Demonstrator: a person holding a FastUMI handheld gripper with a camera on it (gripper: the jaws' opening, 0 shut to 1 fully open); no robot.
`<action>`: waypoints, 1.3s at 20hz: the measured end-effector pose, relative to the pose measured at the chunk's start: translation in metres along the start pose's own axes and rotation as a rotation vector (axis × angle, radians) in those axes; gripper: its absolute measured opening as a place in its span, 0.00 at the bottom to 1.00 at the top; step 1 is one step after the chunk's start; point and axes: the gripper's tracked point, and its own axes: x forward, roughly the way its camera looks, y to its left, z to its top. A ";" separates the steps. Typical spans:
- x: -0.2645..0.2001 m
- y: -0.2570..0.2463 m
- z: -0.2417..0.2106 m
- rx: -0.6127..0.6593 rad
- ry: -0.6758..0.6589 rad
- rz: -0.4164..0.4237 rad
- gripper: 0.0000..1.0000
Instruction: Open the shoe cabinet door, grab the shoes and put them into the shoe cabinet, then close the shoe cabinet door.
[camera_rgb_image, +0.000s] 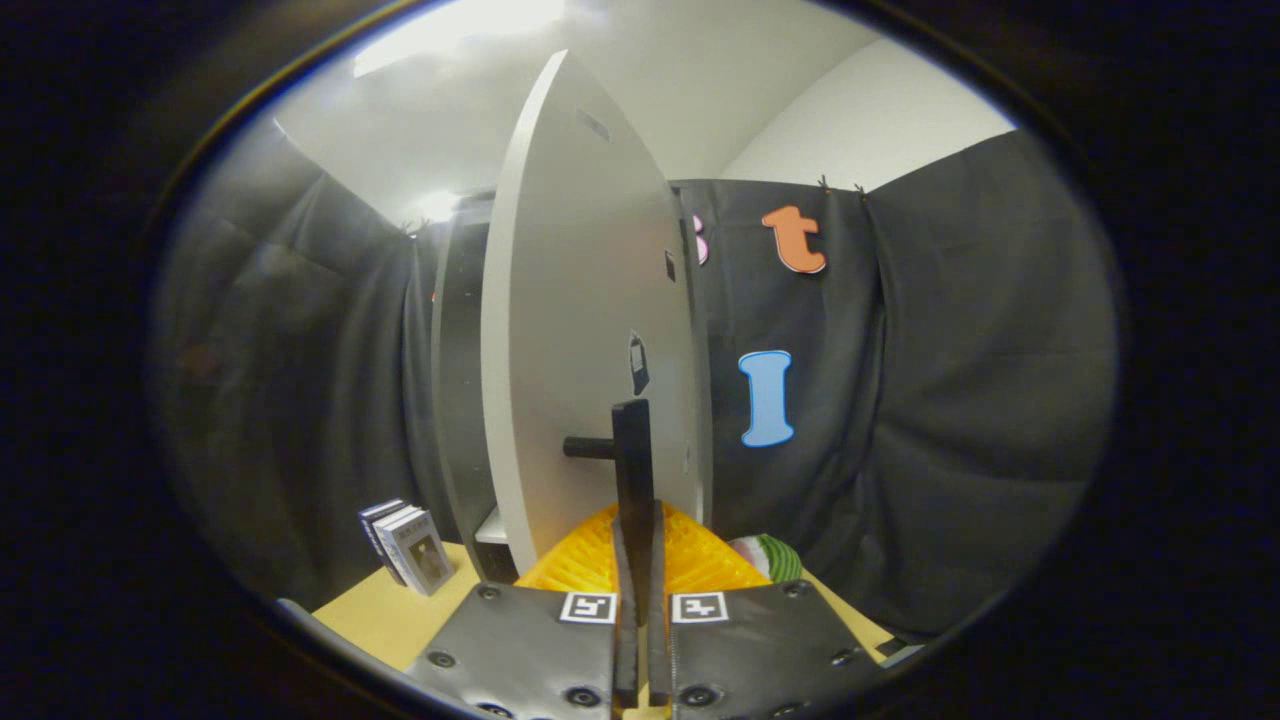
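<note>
The white cabinet door (575, 330) stands partly open, its edge turned towards me. Its black bar handle (632, 450) runs upright and joins the door by a short stem. My gripper (637, 520) is shut on this handle, and both fingers (580, 565) press its lower part from either side. Left of the door lies the cabinet's dark inside (460, 400), with a pale shelf low down. A shoe (768, 556) with green and white stripes and a pink part peeks out just right of the fingers, mostly hidden by them.
Several books (408, 545) stand leaning on the light wooden surface (385, 620) left of the cabinet. The black cloth wall closes in behind and on both sides. A white ceiling with lamps is overhead.
</note>
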 end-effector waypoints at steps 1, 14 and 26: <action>-0.004 -0.004 0.000 -0.002 -0.004 -0.002 0.05; -0.020 -0.063 -0.002 0.025 -0.009 -0.098 0.02; -0.049 -0.087 -0.014 0.044 0.003 -0.161 0.02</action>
